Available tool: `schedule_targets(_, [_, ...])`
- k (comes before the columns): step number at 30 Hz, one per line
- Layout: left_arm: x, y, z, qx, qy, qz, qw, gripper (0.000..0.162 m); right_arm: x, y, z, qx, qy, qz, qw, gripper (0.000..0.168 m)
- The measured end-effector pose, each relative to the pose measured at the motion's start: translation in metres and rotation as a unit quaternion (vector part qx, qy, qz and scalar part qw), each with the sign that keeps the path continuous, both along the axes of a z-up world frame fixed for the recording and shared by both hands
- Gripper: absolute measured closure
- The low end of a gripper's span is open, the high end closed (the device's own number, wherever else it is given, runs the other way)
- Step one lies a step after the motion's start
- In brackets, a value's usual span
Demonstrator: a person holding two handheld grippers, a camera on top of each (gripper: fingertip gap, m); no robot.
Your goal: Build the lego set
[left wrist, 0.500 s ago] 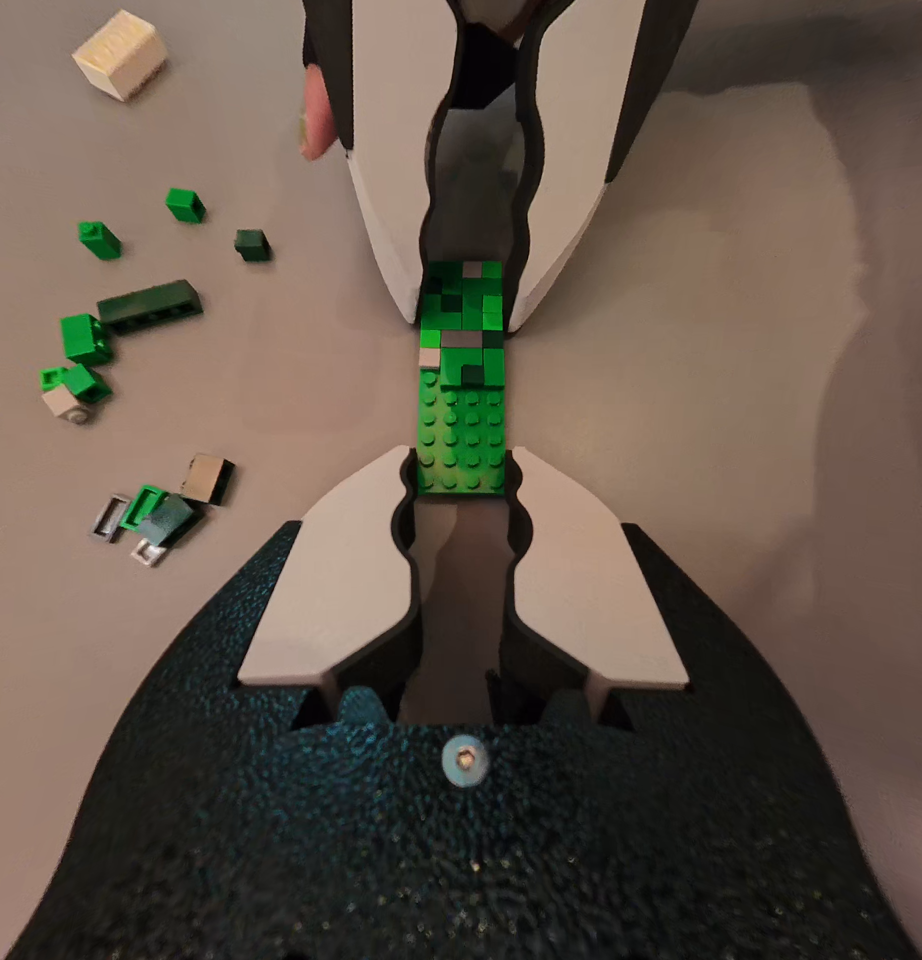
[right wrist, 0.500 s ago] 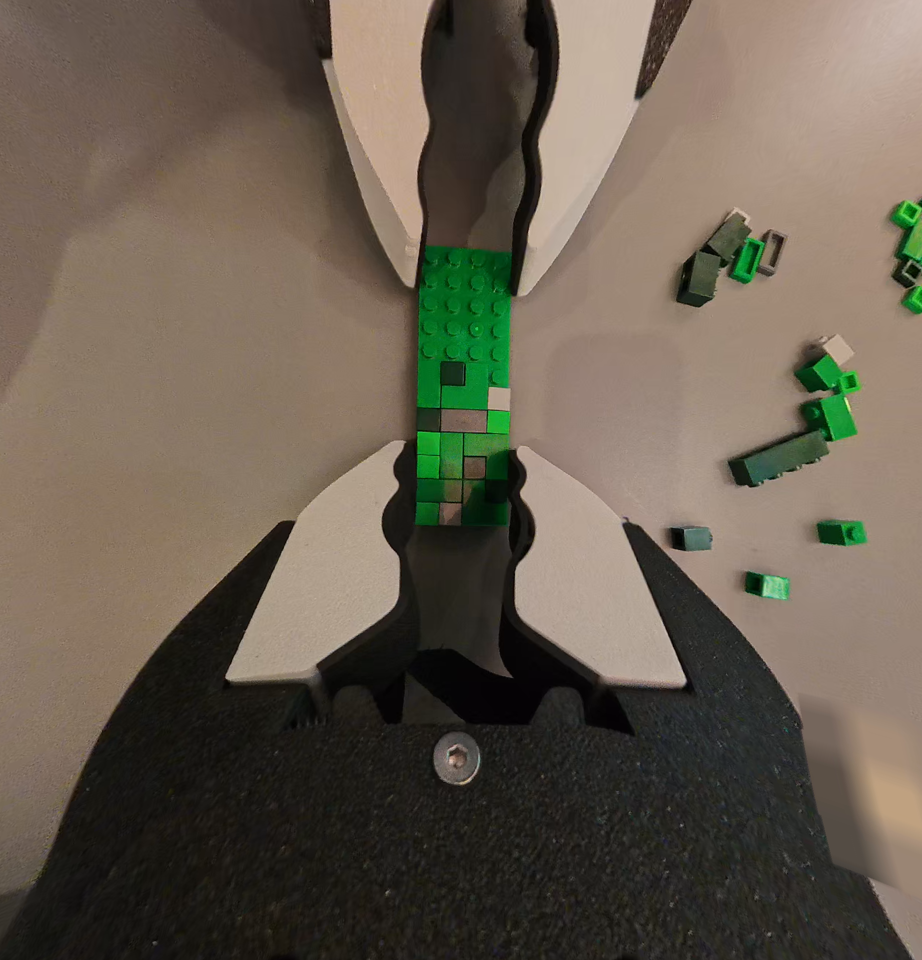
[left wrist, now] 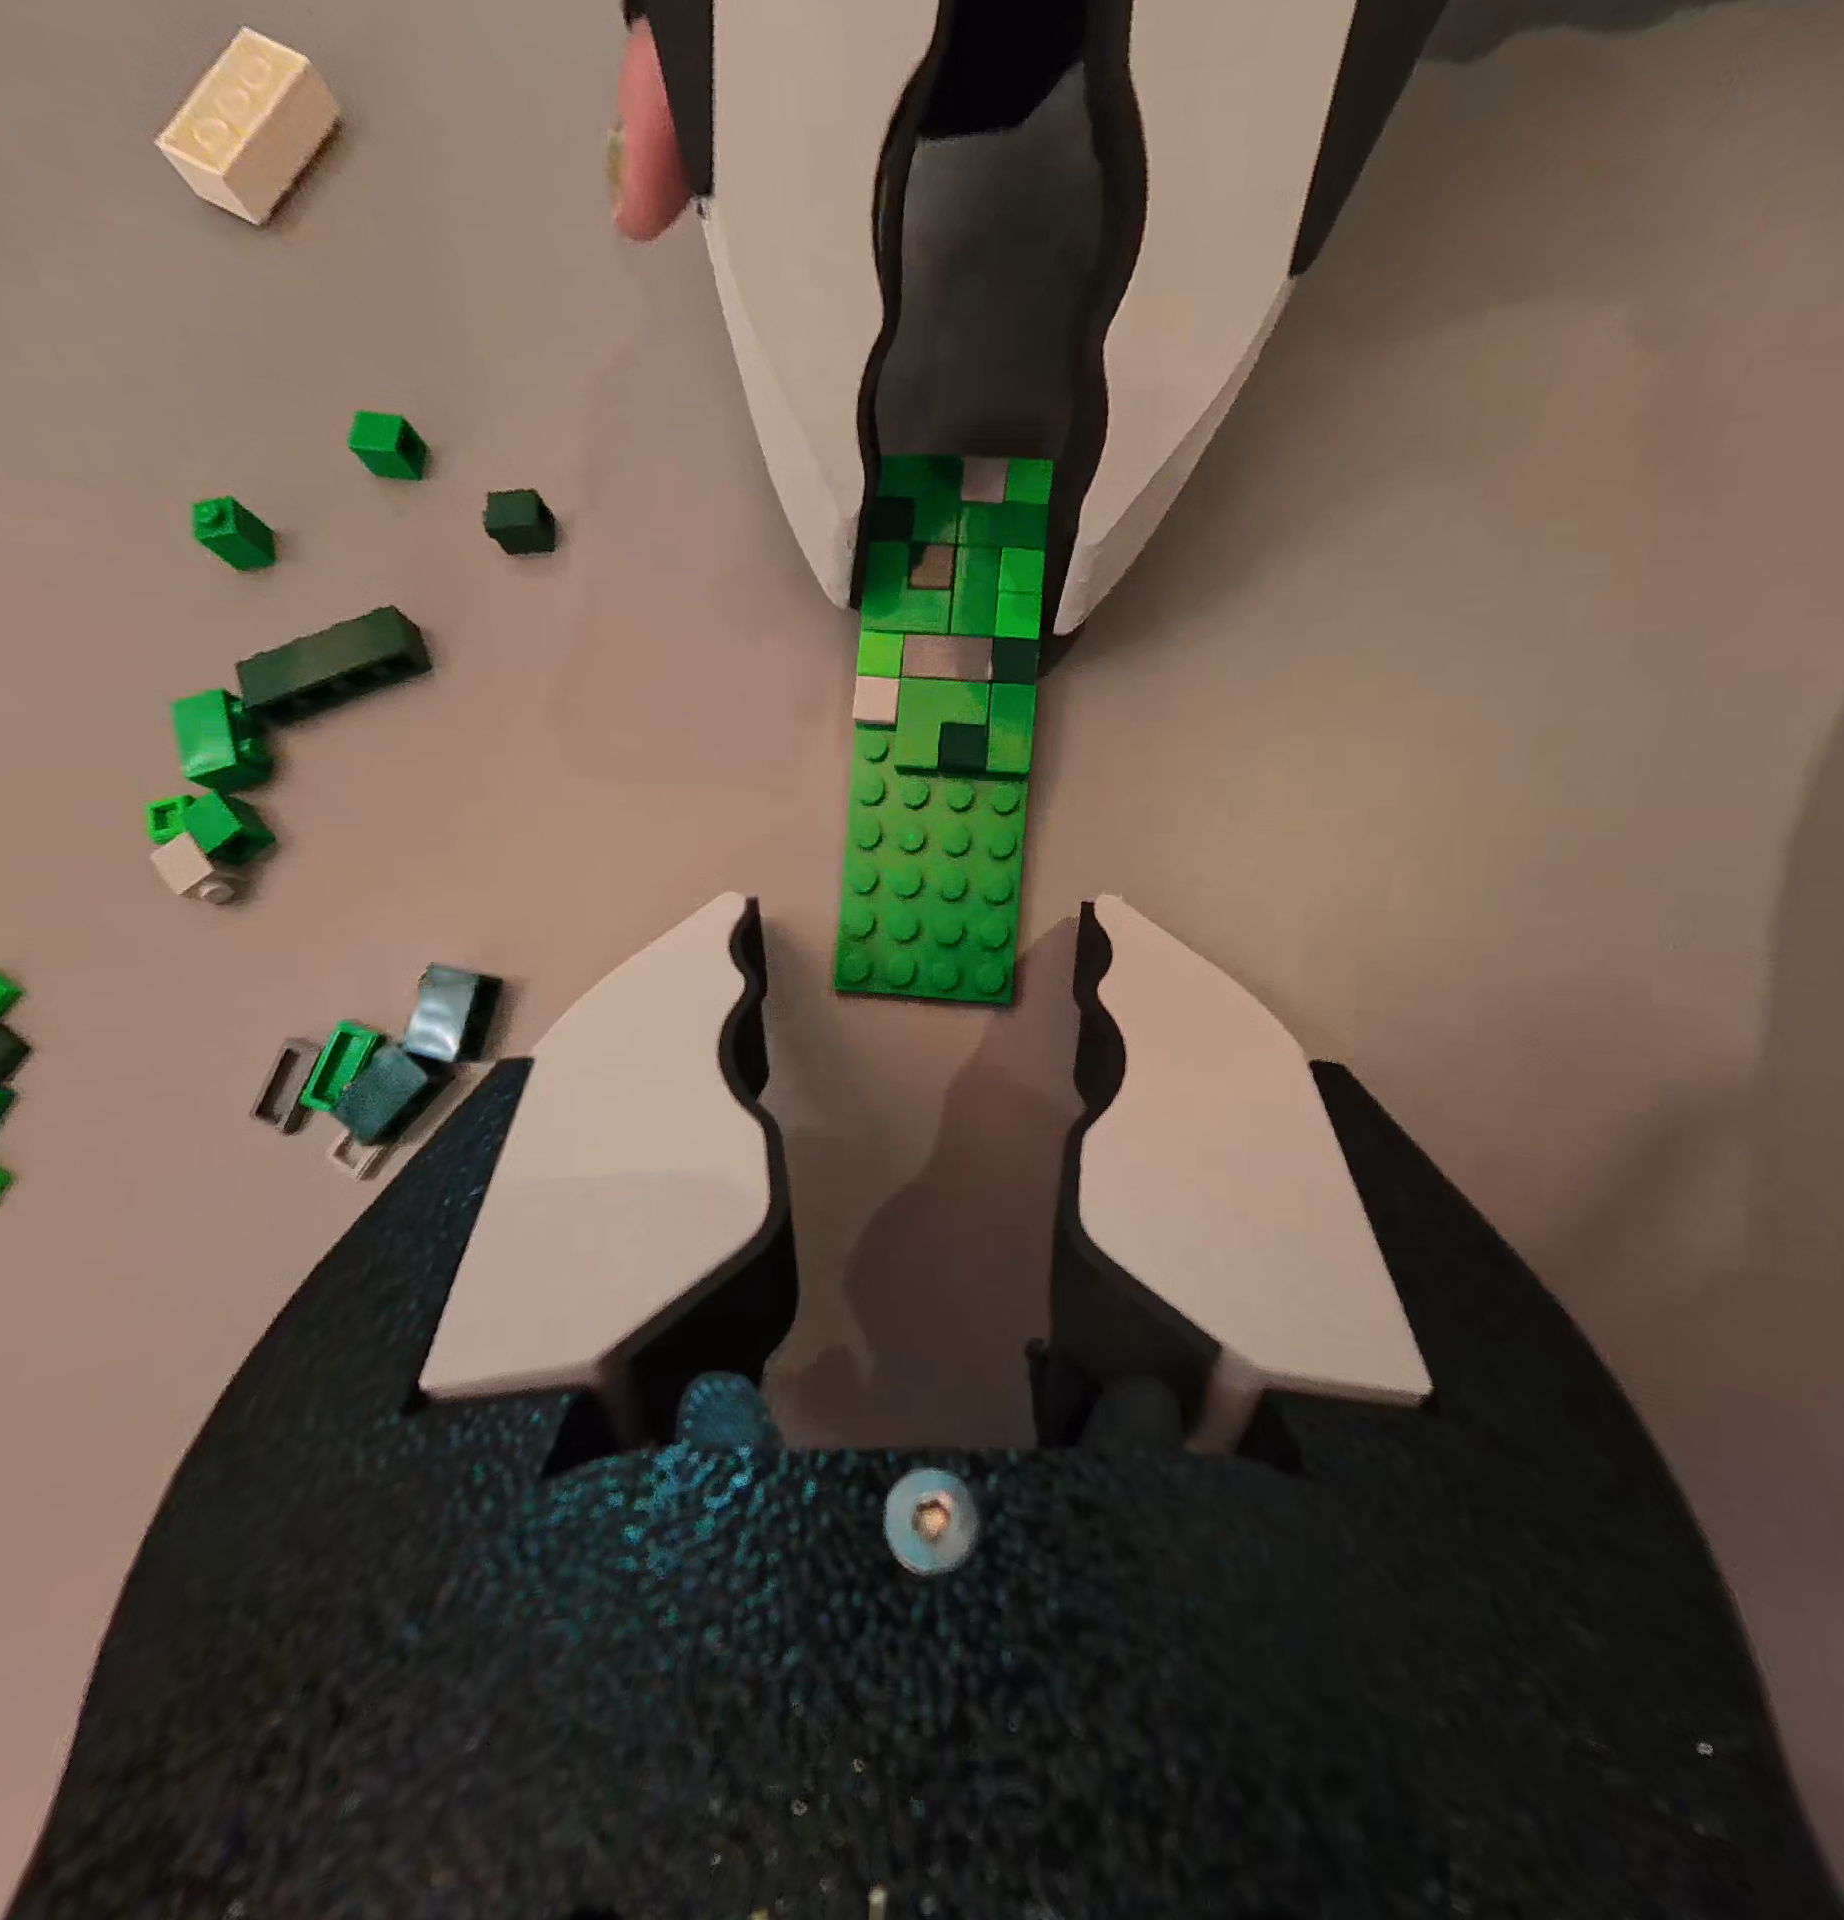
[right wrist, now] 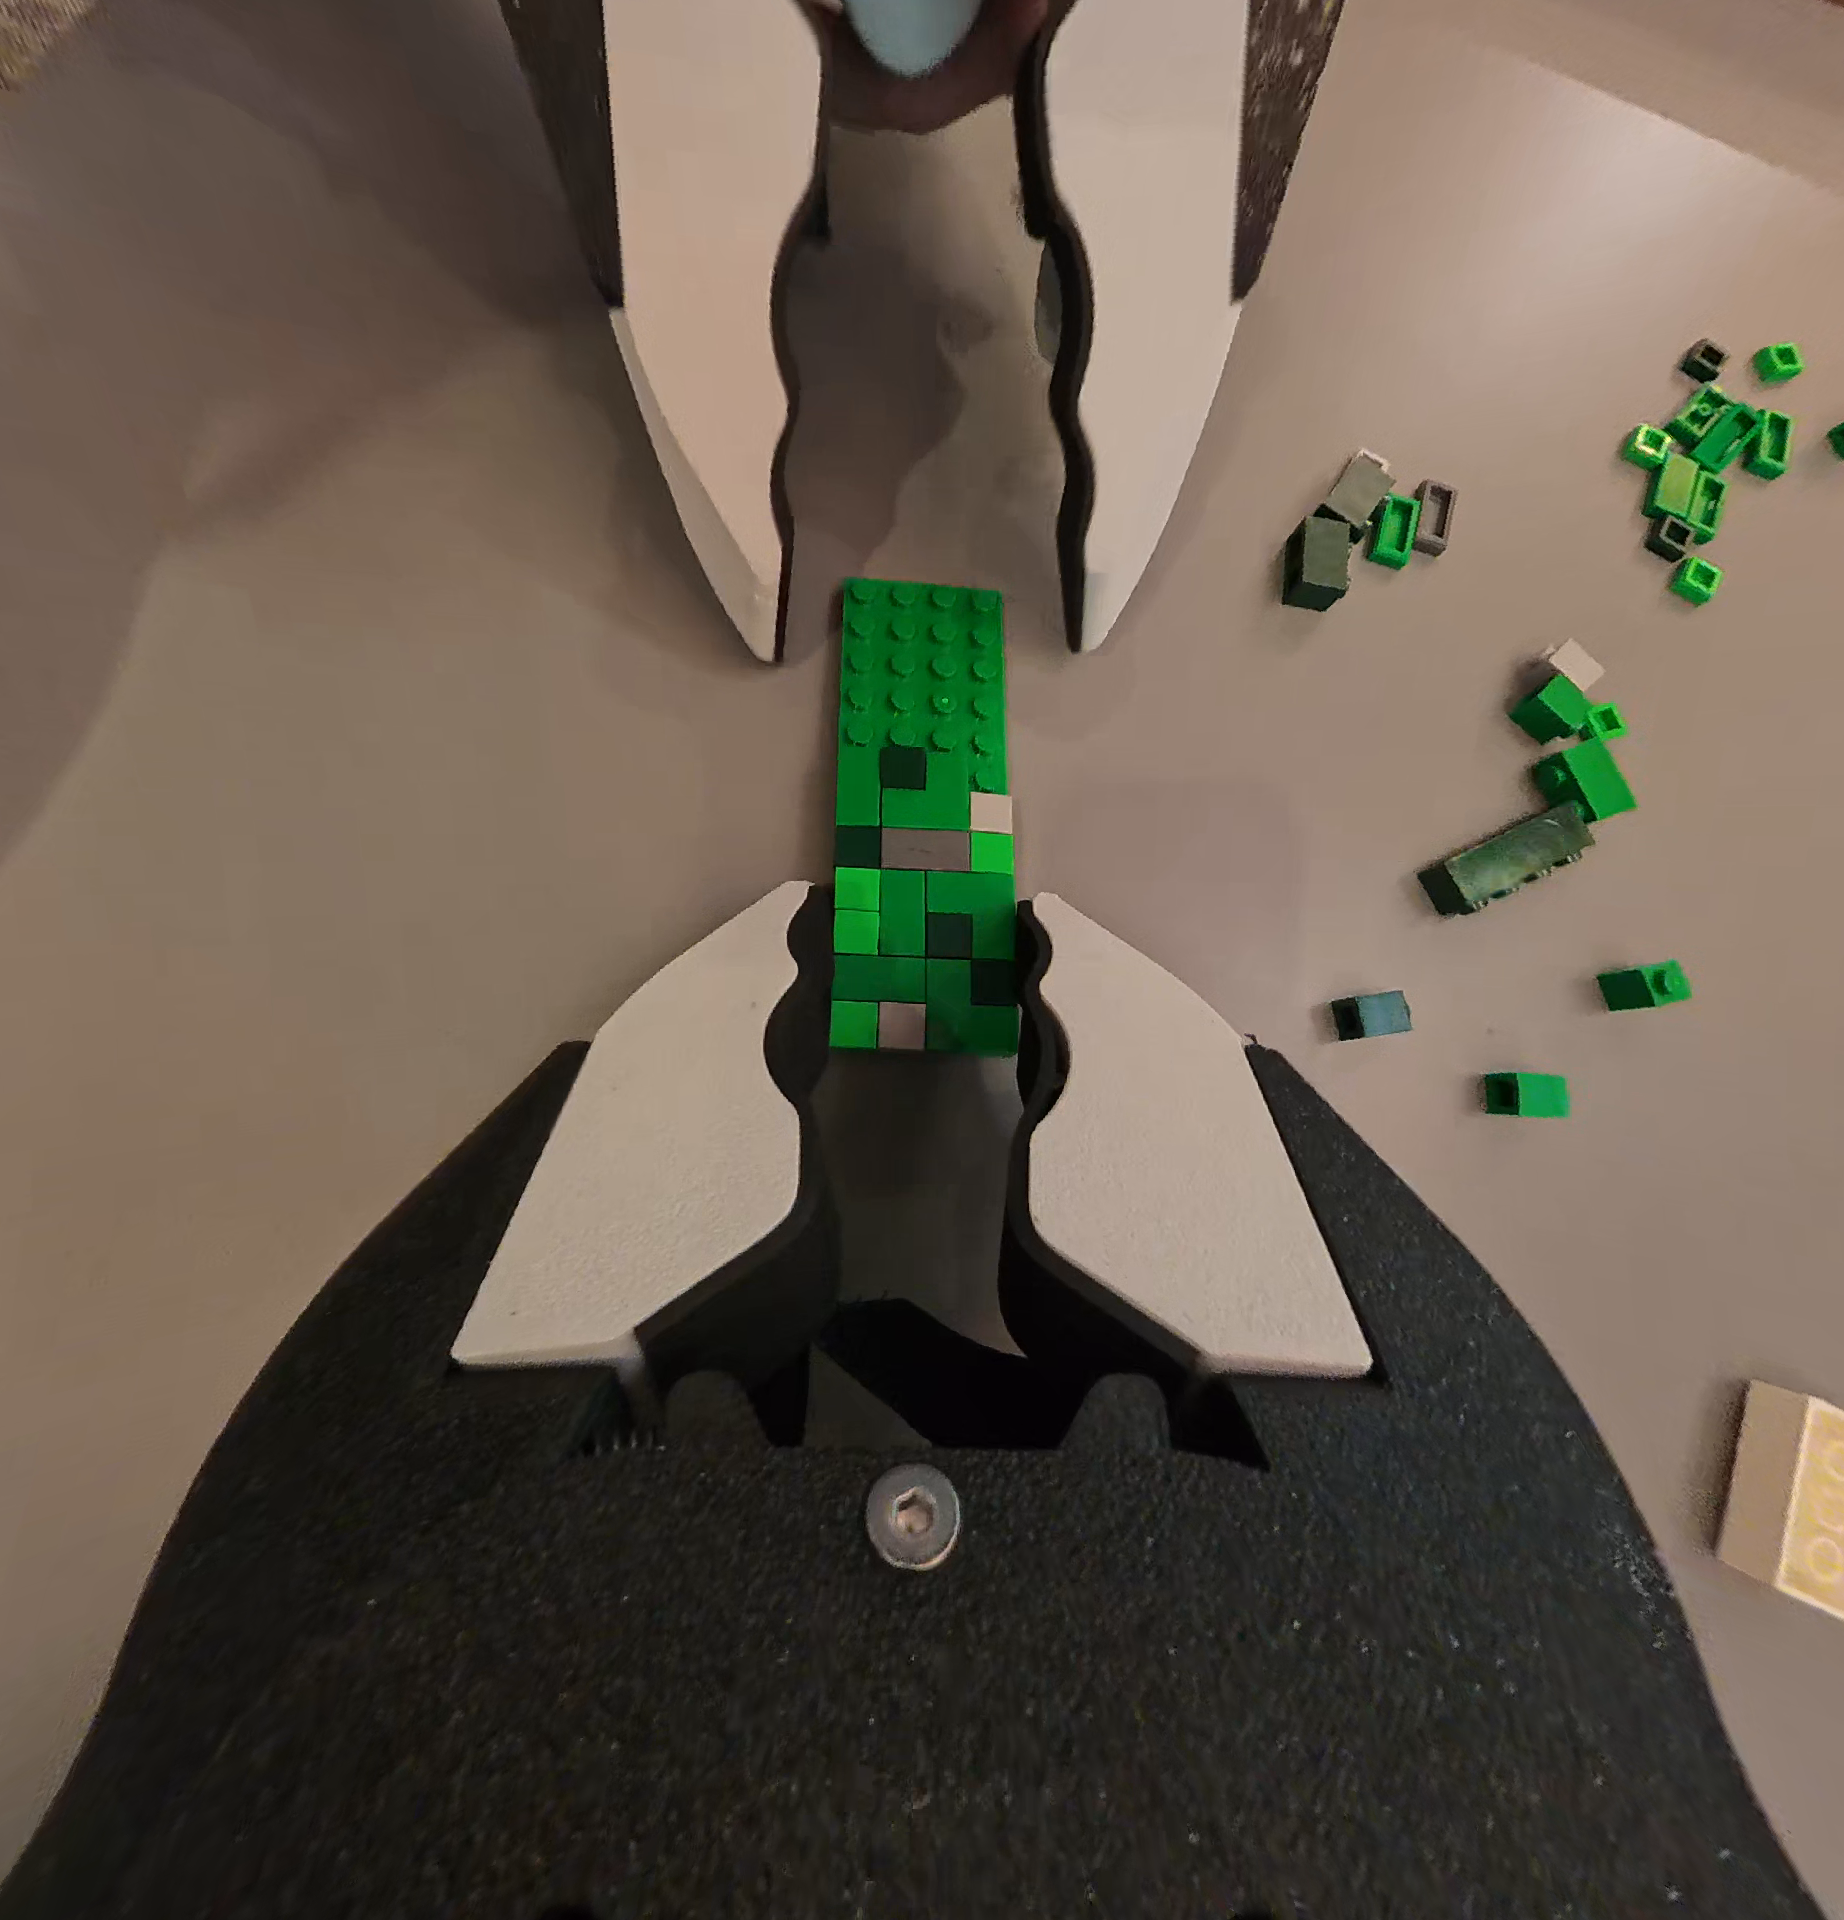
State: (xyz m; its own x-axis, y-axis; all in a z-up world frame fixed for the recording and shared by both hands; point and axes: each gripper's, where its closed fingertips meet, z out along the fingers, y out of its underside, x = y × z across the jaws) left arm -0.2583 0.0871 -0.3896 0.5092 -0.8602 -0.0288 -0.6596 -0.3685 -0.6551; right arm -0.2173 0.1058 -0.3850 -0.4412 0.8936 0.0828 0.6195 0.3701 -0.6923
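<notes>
Lego plate (left wrist: 933,852), long, green and half covered with flat tiles, lies on the tan table (left wrist: 1417,779), its tiled end clamped by the right gripper (right wrist: 923,961), while the left gripper (left wrist: 918,925) stands apart around the studded end, touching nothing.

the long plate (right wrist: 923,675) is bright green, half tiled in a patchwork of light green, dark green and grey squares. loose bricks (left wrist: 222,738) are green, one cream block (left wrist: 248,125), perhaps tan. the bench (right wrist: 274,831) is beige-grey.
</notes>
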Motion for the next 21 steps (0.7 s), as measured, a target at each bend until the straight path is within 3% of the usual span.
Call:
schedule_targets(1, [0.002, 0.0, -0.003, -0.006, 0.011, -0.006, 1.0, 0.105, 0.0, 0.0, 0.0, -0.005, 0.004, -0.003, 1.0, 0.135])
schedule_targets(4, [0.01, -0.001, -0.003, -0.029, 0.026, -0.023, 0.999, 0.11, 0.002, 0.0, 0.0, -0.014, 0.013, -0.008, 1.0, 0.135])
schedule_targets(8, [0.011, 0.005, -0.004, -0.048, 0.055, -0.026, 0.997, 0.129, 0.002, 0.001, 0.0, -0.019, 0.018, -0.017, 1.0, 0.135])
schedule_targets(11, [0.01, 0.007, -0.004, -0.05, 0.066, -0.026, 0.996, 0.13, 0.0, 0.006, 0.003, 0.007, 0.034, -0.039, 0.999, 0.132])
schedule_targets(17, [0.011, 0.012, -0.003, -0.052, 0.025, 0.011, 0.998, 0.13, -0.008, -0.004, 0.021, 0.215, 0.127, -0.036, 0.968, 0.126])
schedule_targets(21, [0.012, 0.013, 0.0, -0.052, 0.009, 0.018, 0.998, 0.13, -0.013, -0.001, 0.021, 0.416, 0.135, -0.015, 0.899, 0.126])
